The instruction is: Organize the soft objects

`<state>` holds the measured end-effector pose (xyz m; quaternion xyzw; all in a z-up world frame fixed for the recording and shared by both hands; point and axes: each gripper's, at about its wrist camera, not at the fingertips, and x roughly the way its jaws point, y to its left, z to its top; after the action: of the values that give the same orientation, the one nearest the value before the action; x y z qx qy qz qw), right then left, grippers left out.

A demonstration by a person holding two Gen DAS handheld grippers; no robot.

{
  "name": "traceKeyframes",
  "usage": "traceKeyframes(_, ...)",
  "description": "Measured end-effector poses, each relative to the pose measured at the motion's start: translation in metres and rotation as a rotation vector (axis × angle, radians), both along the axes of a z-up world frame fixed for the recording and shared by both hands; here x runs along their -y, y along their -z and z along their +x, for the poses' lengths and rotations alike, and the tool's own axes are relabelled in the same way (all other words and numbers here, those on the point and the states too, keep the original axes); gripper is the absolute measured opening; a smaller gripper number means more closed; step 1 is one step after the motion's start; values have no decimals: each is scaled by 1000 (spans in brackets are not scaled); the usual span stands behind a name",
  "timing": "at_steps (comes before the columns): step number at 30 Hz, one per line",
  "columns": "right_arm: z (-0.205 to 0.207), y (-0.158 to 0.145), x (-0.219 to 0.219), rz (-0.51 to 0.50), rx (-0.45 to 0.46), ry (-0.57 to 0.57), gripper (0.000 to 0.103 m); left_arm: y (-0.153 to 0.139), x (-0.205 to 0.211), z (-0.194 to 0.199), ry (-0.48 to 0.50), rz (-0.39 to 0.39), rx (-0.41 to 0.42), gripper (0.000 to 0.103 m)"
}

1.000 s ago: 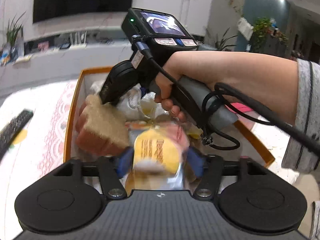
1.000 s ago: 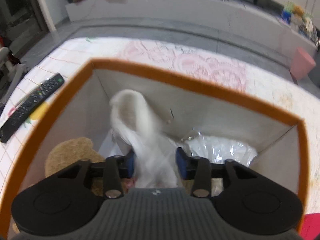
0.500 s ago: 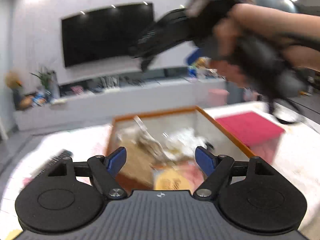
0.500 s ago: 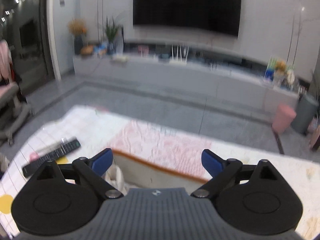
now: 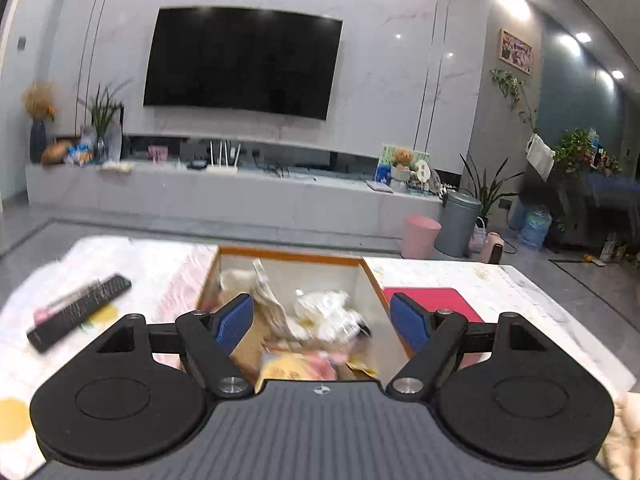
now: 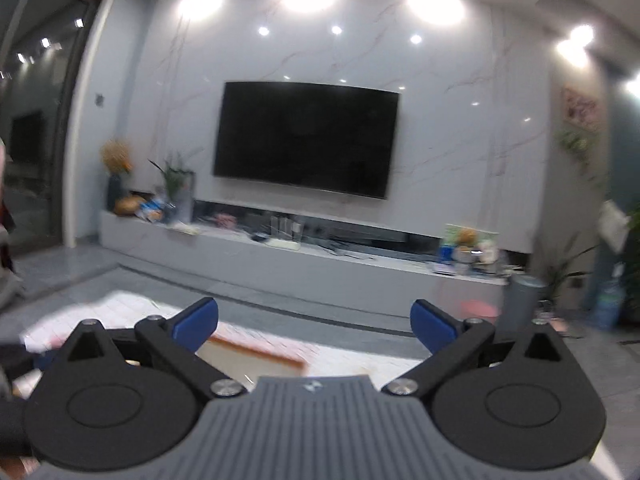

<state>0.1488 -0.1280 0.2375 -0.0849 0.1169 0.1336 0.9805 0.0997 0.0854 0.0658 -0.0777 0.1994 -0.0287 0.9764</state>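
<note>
Soft objects [image 5: 320, 320], among them crinkled clear-plastic packets, a yellow-and-pink pack and a tan spongy block, lie heaped inside an orange-rimmed box [image 5: 288, 254] on the table, seen from the left wrist view just beyond and below the left gripper [image 5: 322, 318]. That gripper has its blue pads [image 5: 236, 322] spread wide, one toward each side wall of the box, and nothing sits between them; the pile shows through the gap, blurred, so the single items are hard to tell apart. The box stands open-topped with pale inner walls. To its right, touching or just beside the rim, lies a red flat mat [image 5: 436, 300] on the marble-patterned table [image 5: 520, 292]. To its left a pink lace-patterned cloth [image 5: 176, 268] covers the table, and a black remote control [image 5: 78, 312] lies on it, well apart from the box.

The right gripper [image 6: 314, 324] has its jaws opening, already far apart, with nothing between them. It points over the table toward the room; only a blurred stretch of the box's orange rim [image 6: 256, 350] shows low between its fingers, with the patterned cloth around it.

Beyond the table in both views, a dark wall-mounted television [image 5: 244, 60] hangs above a long grey low cabinet [image 5: 224, 196] carrying plants and small clutter. A pink stool [image 5: 420, 234] and a grey bin [image 5: 456, 224] stand on the floor at its right end.
</note>
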Motion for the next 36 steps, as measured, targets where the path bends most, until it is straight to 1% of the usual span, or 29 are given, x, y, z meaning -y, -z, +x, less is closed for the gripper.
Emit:
traceKeyframes(2, -23, 12, 3, -76, -12, 63, 100, 5, -1, 0, -29, -13, -31, 91)
traceKeyframes(4, -46, 24, 4, -138, 7, 122, 100, 9, 5, -4, -39, -1, -51, 91)
traceKeyframes(7, -70, 46, -1, -222, -5, 122, 100, 13, 13, -13, -59, 13, -39, 91)
traceKeyframes(10, -78, 70, -2, -251, -67, 124, 100, 16, 20, -18, -58, 10, -49, 91)
traceKeyframes(12, -76, 81, 3, -212, -111, 139, 100, 17, 25, -21, -52, 18, -45, 91)
traceKeyframes(14, -71, 90, 10, -131, -175, 142, 100, 19, 33, -24, -35, 33, -34, 91)
traceKeyframes(16, -70, 98, 16, -51, -225, 115, 100, 22, 40, -26, 22, 39, -29, 91)
traceKeyframes(18, -68, 106, 20, 5, -244, 82, 100, 23, 46, -29, 33, 51, -14, 91)
traceKeyframes(21, -66, 120, 26, 38, -278, 94, 100, 27, 56, -32, 35, 103, 13, 91)
traceKeyframes(24, -70, 121, 26, 78, -309, 82, 100, 31, 65, -34, 39, 137, 17, 91)
traceKeyframes(29, -68, 123, 26, 129, -320, 82, 100, 36, 74, -35, 36, 160, 10, 91)
traceKeyframes(34, -64, 125, 31, 152, -329, 82, 100, 42, 80, -36, 52, 167, -7, 91)
traceKeyframes(36, -64, 126, 32, 143, -332, 85, 100, 43, 82, -36, 53, 167, -9, 91)
